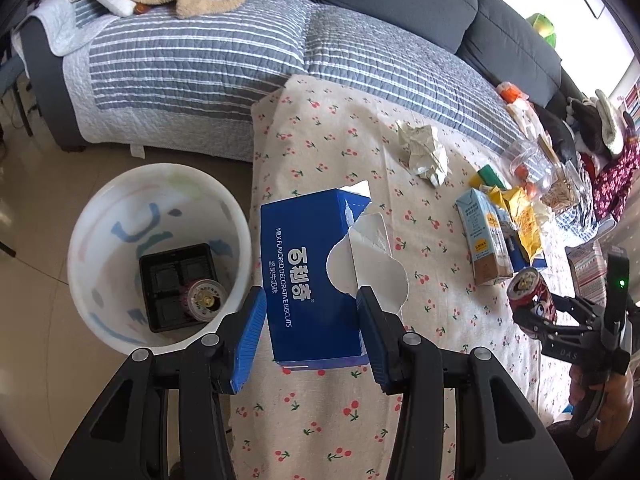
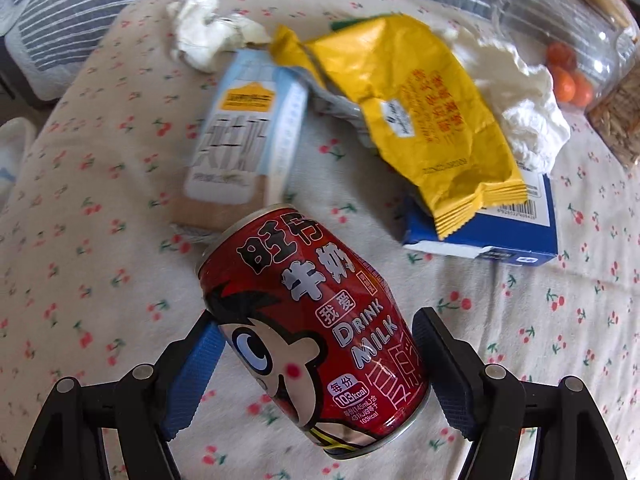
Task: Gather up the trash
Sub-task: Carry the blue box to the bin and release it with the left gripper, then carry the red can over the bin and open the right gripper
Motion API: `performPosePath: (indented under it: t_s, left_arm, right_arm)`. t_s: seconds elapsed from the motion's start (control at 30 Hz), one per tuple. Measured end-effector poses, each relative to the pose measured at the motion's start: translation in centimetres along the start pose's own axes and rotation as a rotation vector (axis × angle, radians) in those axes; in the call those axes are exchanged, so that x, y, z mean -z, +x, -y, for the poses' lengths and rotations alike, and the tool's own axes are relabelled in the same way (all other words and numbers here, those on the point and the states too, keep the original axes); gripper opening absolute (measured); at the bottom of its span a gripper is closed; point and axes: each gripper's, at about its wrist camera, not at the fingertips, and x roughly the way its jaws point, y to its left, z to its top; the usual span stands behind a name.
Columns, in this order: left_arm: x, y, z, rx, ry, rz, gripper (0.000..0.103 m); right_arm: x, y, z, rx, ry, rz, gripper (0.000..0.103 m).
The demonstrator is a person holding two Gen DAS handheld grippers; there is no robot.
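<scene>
left gripper pinching blue box by its long sides, above the near table edge, right of white bin. light, torn cardboard; likely crushes under a hard squeeze. right gripper clamped across red can, tilted, lifted over the cloth. thin, slick metal, probably empty; best held mid-body. carton and yellow bag lying further off.

Grey sofa, pale tiled floor
</scene>
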Motion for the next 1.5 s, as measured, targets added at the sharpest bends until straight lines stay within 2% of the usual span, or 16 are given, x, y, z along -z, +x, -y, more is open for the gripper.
performPosePath:
  t_s: [0.4,0.57,0.73,1.03,1.1,1.13,1.17,1.23,1.33,1.5]
  left_arm:
    - [0.3,-2.7,-4.8,-0.031,-0.097,0.055,0.049]
    - [0.2,-3.4,-8.4,-0.085,-0.161,0.077,0.049]
    - [0.1,-2.3,-11.0,-0.135,-0.202,0.059,0.049]
    - [-0.6,-0.3,-11.6,-0.132,-0.200,0.053,0.051]
    - [-0.7,0.0,-11.4,-0.150,-0.186,0.045,0.051]
    - [-0.7,0.1,-11.3,-0.169,-0.179,0.042,0.057]
    - [-0.7,0.0,-11.2,-0.179,-0.174,0.044,0.068]
    - [-0.6,-0.4,-11.1,-0.199,-0.171,0.053,0.084]
    - [-0.3,-1.2,-11.3,-0.200,-0.180,0.052,0.088]
    - [1.1,-2.6,-12.5,-0.255,-0.203,0.015,0.091]
  right_arm:
    - [-0.5,-2.6,-3.0,-0.084,-0.039,0.066,0.081]
    - [-1.0,-3.3,-4.4,-0.132,-0.041,0.084,0.081]
    - [-1.8,-3.4,-6.1,-0.157,-0.063,0.094,0.081]
    - [-2.2,-2.3,-7.0,-0.160,-0.072,0.072,0.081]
    - [-2.2,-2.2,-6.9,-0.160,-0.066,0.069,0.081]
    - [-2.2,-2.2,-6.9,-0.160,-0.064,0.068,0.081]
    - [-2.2,-2.2,-6.8,-0.158,-0.064,0.068,0.081]
    - [-2.1,-2.2,-6.7,-0.155,-0.063,0.069,0.081]
    - [-2.1,-2.3,-6.8,-0.152,-0.061,0.071,0.081]
    - [-2.0,-2.2,-7.1,-0.149,-0.062,0.072,0.081]
